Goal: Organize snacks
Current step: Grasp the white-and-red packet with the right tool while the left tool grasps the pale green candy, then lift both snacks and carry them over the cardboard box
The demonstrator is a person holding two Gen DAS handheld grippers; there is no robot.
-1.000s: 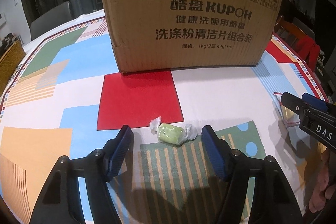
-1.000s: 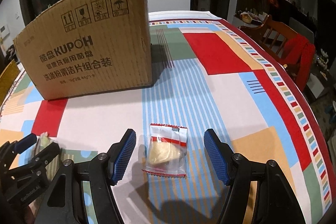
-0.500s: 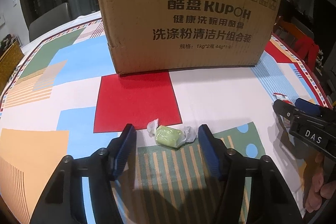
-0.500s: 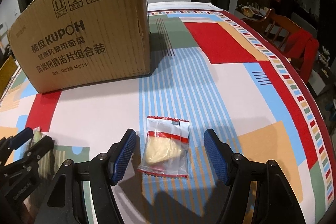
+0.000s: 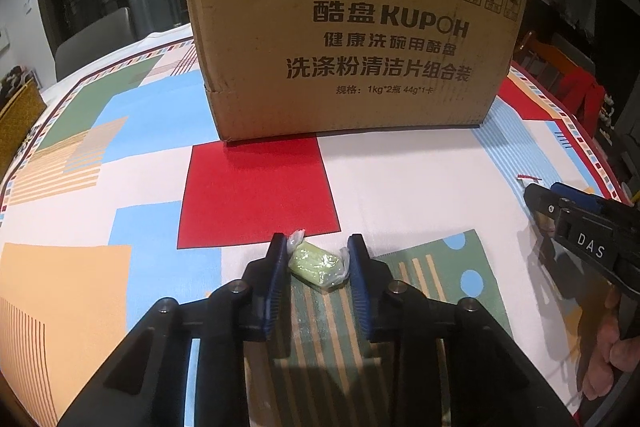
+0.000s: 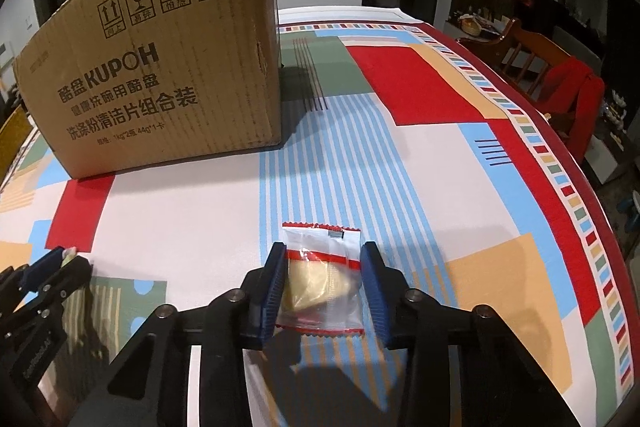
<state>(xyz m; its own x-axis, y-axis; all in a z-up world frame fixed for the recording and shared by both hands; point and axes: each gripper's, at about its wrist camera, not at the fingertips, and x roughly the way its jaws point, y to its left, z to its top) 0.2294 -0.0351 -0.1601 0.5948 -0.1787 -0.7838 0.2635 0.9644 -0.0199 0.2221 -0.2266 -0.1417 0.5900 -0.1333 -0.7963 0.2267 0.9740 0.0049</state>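
A green candy in a clear twist wrapper [image 5: 318, 265] lies on the patterned tablecloth [image 5: 400, 187]. My left gripper [image 5: 317, 239] is closing on it, and both blue pads press its wrapper ends. A clear snack packet with red trim and a pale biscuit inside [image 6: 320, 283] lies between the pads of my right gripper [image 6: 324, 247]. That gripper's jaws are closing too and touch the packet's two sides. Each gripper shows at the edge of the other's view. The brown cardboard box [image 5: 352, 39] stands upright beyond both snacks.
The box [image 6: 160, 79] takes up the middle back of the table. A wooden chair draped in red cloth [image 6: 576, 95] stands past the table's right edge. A person's hand [image 5: 608, 355] holds the right gripper's handle. Bare cloth lies between the snacks and the box.
Both grippers' jaws have narrowed from wide apart to touching their snacks: the left on the green candy, the right on the clear packet. Neither hand has shifted noticeably.
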